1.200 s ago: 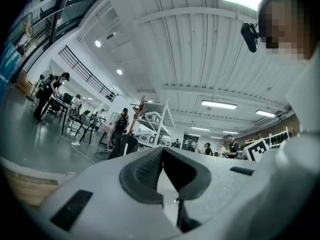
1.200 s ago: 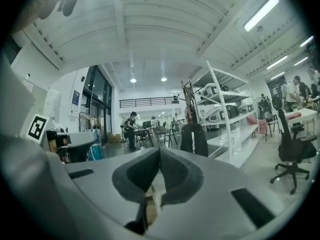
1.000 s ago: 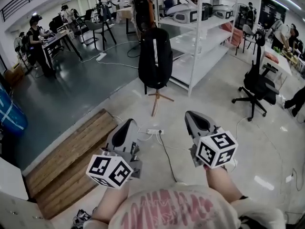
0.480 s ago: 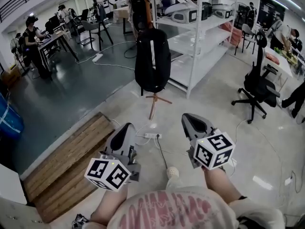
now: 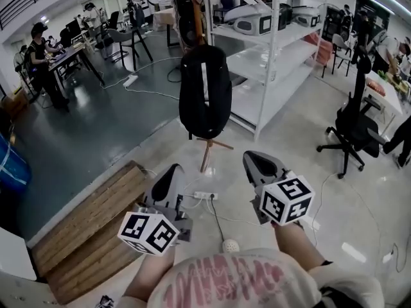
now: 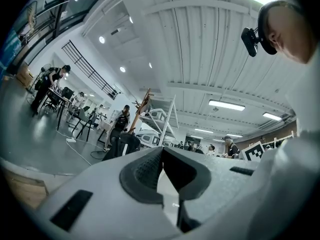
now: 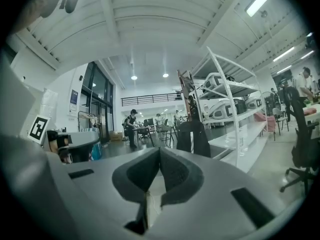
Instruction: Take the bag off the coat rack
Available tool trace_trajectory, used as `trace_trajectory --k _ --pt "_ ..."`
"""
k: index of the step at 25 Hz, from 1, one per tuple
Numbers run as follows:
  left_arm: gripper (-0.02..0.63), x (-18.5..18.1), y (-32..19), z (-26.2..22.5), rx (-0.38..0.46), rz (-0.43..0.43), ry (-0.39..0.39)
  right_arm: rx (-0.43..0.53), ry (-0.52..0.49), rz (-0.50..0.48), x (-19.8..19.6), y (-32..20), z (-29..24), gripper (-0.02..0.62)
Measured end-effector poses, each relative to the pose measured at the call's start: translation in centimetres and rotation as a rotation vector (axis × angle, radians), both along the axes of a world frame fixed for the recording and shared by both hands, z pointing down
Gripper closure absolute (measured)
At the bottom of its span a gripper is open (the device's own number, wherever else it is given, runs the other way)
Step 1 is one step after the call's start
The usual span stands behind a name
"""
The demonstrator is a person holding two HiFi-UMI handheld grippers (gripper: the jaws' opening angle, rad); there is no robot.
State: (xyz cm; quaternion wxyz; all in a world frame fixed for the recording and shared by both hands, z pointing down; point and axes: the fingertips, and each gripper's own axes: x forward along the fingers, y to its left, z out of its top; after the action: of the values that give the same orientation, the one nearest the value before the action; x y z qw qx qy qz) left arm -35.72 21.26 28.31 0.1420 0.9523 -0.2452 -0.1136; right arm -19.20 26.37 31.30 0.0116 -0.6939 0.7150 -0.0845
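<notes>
A black backpack (image 5: 205, 90) hangs on a wooden coat rack (image 5: 207, 147) ahead of me, beside a white shelf unit. It shows small in the left gripper view (image 6: 121, 144) and the right gripper view (image 7: 193, 138). My left gripper (image 5: 171, 172) is held low at the left, shut and empty. The right gripper (image 5: 257, 161) is level with it at the right, also shut with nothing between its jaws. Both are well short of the backpack, above the floor.
A white shelf unit (image 5: 276, 50) with machines stands right of the rack. A wooden pallet (image 5: 90, 220) lies at the left. A power strip (image 5: 204, 196) with cables and a small white ball (image 5: 230, 245) lie on the floor. An office chair (image 5: 352, 124) stands right. People work at desks far left.
I have walked closer: the backpack and rack look larger and nearer. The white ball on the floor has come into view below the grippers. Both grippers remain shut.
</notes>
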Motion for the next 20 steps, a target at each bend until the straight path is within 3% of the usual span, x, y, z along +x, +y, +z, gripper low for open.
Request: trace_trajectory --k 11,20 --pt "0.603 7.0 -7.7 -0.7 0.011 -0.032 0.009 0.009 -0.026 -0.031 7.5 -8.1 -0.4 0.589" --pt "0.603 11.2 -11.6 -0.3 0.024 -0.051 0.028 0.005 -0.018 -0.067 11.6 -12.6 0.0 0.59"
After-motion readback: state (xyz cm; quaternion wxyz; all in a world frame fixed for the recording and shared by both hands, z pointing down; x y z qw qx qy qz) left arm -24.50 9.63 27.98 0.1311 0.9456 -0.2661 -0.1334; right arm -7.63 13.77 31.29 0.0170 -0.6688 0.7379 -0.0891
